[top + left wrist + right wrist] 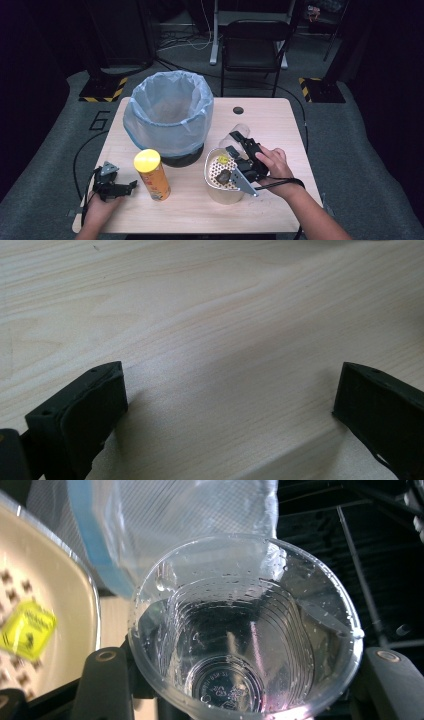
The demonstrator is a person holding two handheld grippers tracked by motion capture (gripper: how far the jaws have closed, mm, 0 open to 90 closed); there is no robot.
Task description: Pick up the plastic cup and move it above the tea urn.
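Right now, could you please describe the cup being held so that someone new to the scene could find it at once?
Start at the big bin lined with a pale blue bag at the back of the wooden table. To its right, beside the cream perforated container, the right hand-held gripper holds the clear plastic cup. It is the one see-through item, ribbed and dotted with droplets.

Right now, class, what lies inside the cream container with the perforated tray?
Inside the cream container, a small yellow packet and a dark lump lie on the perforated tray. The right gripper covers its right side, and whatever lies below the tray is hidden.
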